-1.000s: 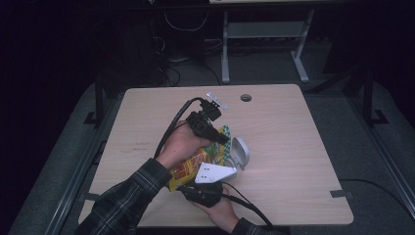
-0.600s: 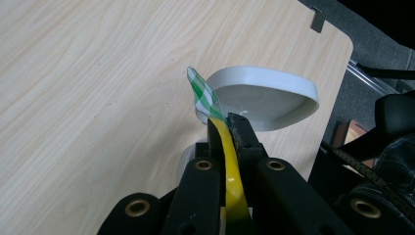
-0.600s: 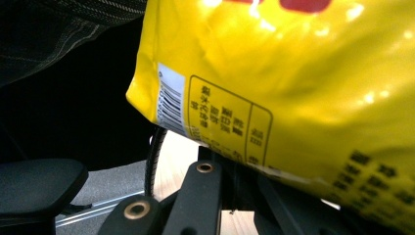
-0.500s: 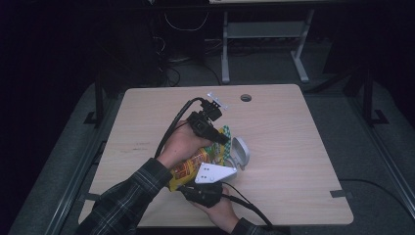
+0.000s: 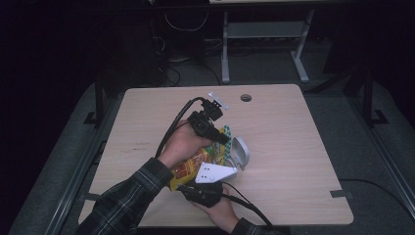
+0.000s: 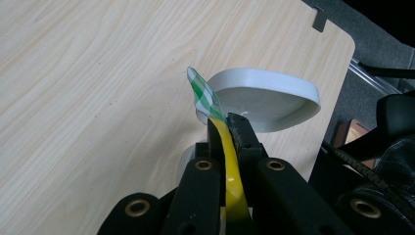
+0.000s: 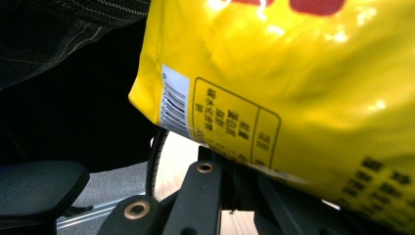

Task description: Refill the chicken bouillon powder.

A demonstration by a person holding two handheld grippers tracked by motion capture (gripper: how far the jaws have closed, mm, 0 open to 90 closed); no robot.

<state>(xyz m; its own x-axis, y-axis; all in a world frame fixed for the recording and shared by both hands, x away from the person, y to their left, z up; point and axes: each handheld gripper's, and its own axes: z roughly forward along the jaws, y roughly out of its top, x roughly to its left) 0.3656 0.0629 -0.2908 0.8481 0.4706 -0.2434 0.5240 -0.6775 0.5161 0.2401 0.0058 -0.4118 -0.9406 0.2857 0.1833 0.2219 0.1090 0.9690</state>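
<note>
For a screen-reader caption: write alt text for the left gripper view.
The left claw is shut on the edge of a yellow snack bag, whose green-checked corner sticks up past the black jaws. Just beyond it a white bowl sits tilted on the light wooden table, its open side facing the camera. The table's far corner and dark floor show at upper right.

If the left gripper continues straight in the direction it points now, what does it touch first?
Probably the grey bowl, which lies tilted on the table just beyond the left gripper. Its jaws are shut on the yellow bag; depth is uncertain.
</note>
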